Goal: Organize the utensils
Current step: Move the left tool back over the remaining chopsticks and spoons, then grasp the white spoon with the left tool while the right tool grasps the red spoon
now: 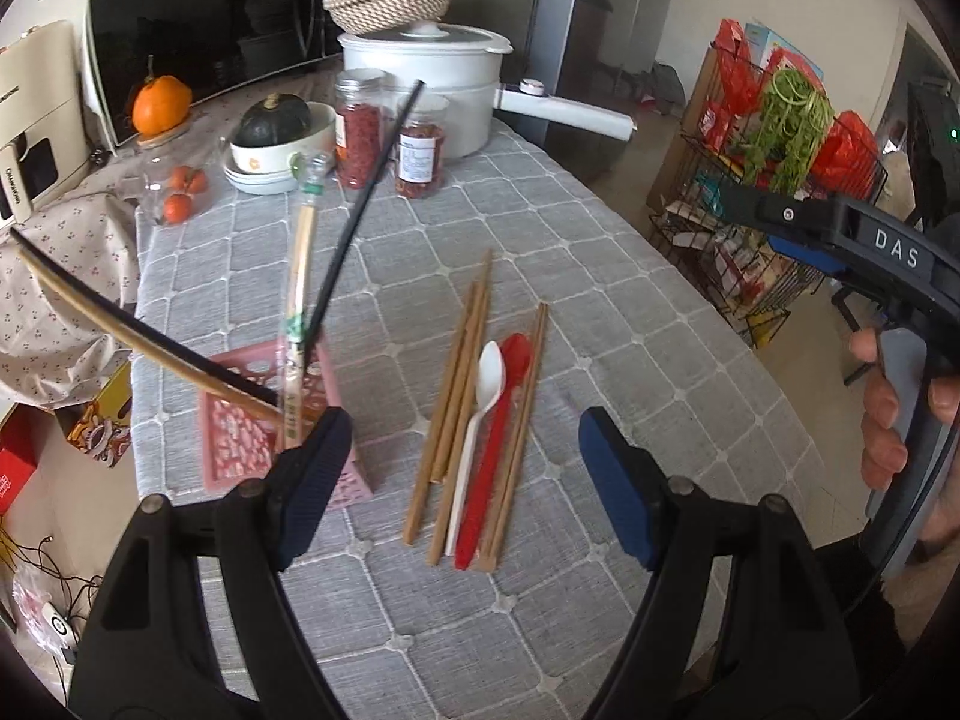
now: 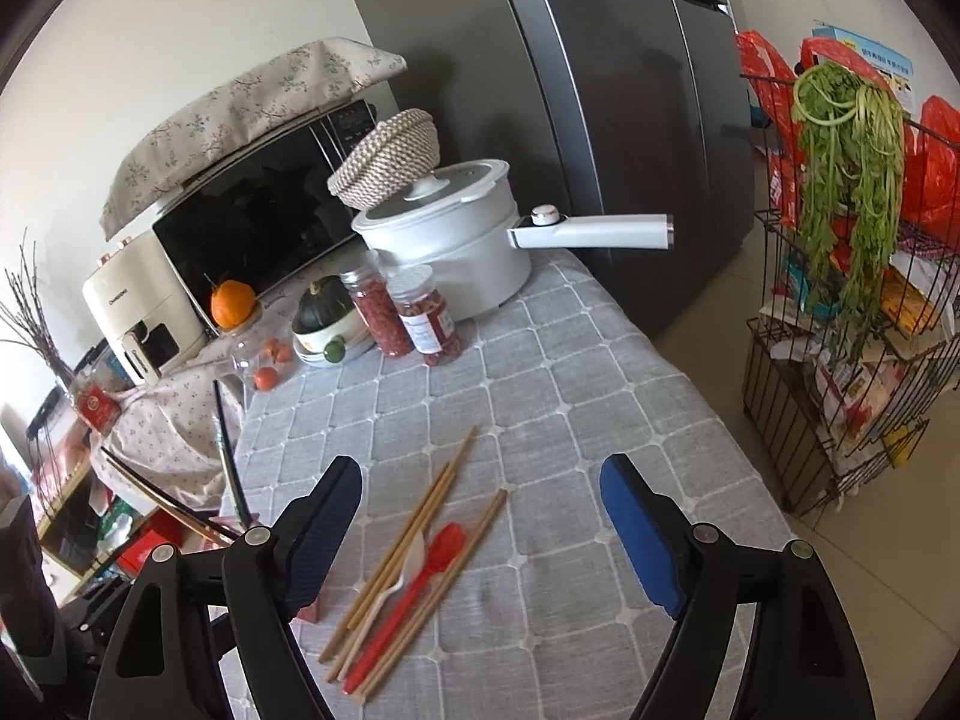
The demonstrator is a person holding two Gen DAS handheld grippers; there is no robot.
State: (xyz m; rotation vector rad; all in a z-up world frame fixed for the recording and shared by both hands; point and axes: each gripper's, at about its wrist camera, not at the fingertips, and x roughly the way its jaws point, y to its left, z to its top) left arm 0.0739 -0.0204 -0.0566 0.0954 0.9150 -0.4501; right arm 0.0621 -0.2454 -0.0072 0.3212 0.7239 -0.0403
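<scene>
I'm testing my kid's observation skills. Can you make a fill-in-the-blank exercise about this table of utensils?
1. The spoon lying beside the white spoon is ____.
2. The pink holder stands to the ____ of the loose wooden chopsticks.
3. Both the left gripper and right gripper have their jaws ____.

Missing words: red; left; open

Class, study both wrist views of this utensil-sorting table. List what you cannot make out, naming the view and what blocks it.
1. Pink holder: in the left wrist view its near corner is hidden by the left claw; in the right wrist view the right claw hides nearly all of it.
2. Wrapped chopsticks: wrapper print too small to read, left wrist view.
3. Jar label: too small, both views.
4. White spoon: mostly covered by the red spoon, right wrist view.
</scene>
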